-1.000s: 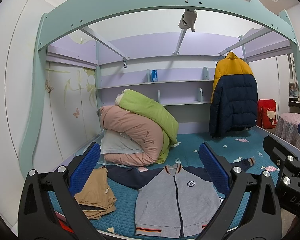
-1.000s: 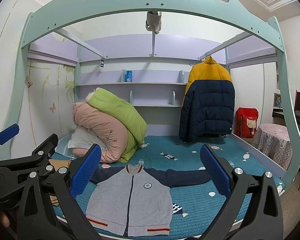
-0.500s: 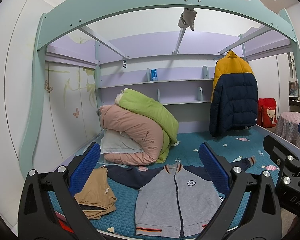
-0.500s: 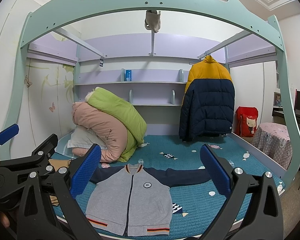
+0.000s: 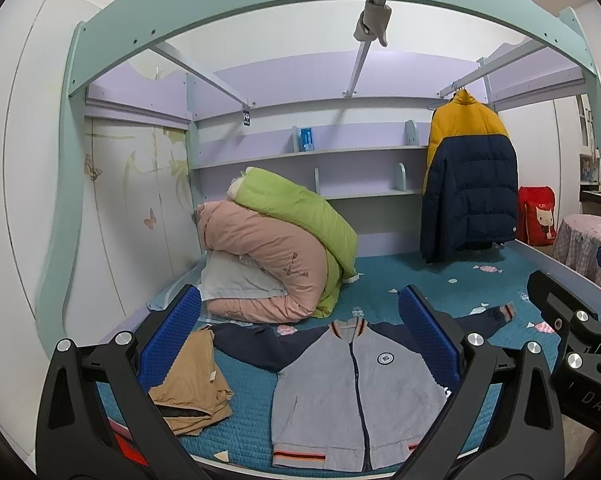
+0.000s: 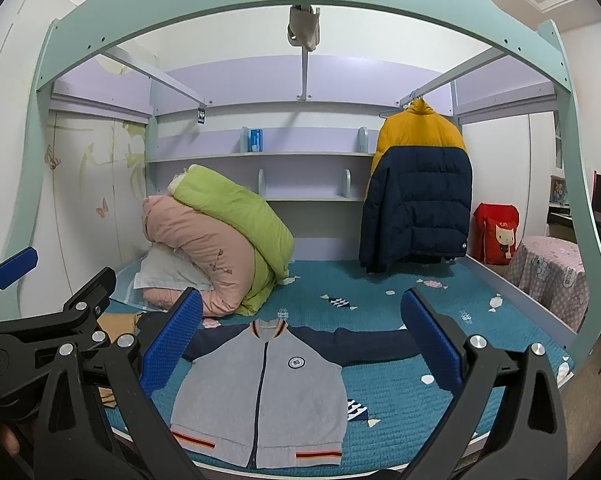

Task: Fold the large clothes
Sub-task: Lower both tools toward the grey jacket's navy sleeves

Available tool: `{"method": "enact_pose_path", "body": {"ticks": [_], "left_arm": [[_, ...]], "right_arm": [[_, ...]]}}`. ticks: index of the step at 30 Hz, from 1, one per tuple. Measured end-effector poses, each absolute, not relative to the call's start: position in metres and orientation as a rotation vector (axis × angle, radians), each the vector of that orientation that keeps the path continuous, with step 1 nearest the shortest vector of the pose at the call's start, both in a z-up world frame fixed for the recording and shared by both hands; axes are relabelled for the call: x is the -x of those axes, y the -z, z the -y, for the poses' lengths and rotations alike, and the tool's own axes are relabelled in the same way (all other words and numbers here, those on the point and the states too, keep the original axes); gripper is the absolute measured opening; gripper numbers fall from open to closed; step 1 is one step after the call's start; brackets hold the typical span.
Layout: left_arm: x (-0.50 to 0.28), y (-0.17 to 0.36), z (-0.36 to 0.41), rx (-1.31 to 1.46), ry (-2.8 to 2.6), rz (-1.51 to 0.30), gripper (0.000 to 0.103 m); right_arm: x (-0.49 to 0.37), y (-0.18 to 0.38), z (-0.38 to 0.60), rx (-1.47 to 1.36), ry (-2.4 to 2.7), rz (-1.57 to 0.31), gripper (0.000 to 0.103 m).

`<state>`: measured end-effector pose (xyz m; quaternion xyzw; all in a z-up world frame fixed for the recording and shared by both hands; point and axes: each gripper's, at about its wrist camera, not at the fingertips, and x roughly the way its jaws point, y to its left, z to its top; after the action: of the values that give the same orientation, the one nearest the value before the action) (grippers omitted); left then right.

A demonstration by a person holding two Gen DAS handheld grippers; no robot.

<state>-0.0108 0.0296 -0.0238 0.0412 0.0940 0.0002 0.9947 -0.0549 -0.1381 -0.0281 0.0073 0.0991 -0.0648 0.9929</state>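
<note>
Two grippers hang above the near edge of a bed, both with blue-padded fingers spread wide and nothing between them: the left gripper [image 5: 300, 338] and the right gripper [image 6: 302, 340]. On the teal bedspread [image 6: 400, 292] a grey jacket [image 6: 264, 392] with navy sleeves lies flat, front up, zipped closed. Its body runs from the striped hem at the near edge of the bed to the collar farther in, so the collar points away from the cameras toward the back shelves [image 6: 260, 156]. The sleeves stretch out to either side, crosswise to the body, making the widest line run left to right along the bed. In the left wrist view the jacket [image 5: 356, 392] sits just right of a folded tan garment [image 5: 192, 380], the two close but apart. Behind them a rolled pink quilt [image 5: 260, 252] and a green quilt [image 5: 296, 212] are piled against the left rear, and a yellow and navy puffer coat [image 5: 468, 176] hangs at the right.
</note>
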Motion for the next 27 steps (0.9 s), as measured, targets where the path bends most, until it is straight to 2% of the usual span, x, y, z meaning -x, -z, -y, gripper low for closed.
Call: {"method": "enact_pose_path", "body": {"ticks": [5,10,17,23,27], "left_arm": [[-0.008,0.039,-0.029,-0.101,0.003,-0.241,0.099],[-0.055,0.068,-0.03,-0.126,0.03,-0.38,0.099],[-0.142,0.147,-0.042,-0.141,0.05,-0.627,0.099],[-0.231,0.226,-0.087,0.035,0.118,-0.89,0.099],[-0.293,0.253,-0.122,0.042,0.067,-0.95,0.098]], "right_arm": [[0.03,0.039,0.139,-0.024,0.127,-0.252,0.096],[-0.017,0.076,0.144,-0.044,0.125,-0.375,0.096],[-0.102,0.155,0.148,-0.109,0.092,-0.613,0.096],[-0.172,0.22,0.144,-0.164,0.083,-0.779,0.096],[-0.22,0.254,0.133,-0.17,0.073,-0.823,0.096]]}}
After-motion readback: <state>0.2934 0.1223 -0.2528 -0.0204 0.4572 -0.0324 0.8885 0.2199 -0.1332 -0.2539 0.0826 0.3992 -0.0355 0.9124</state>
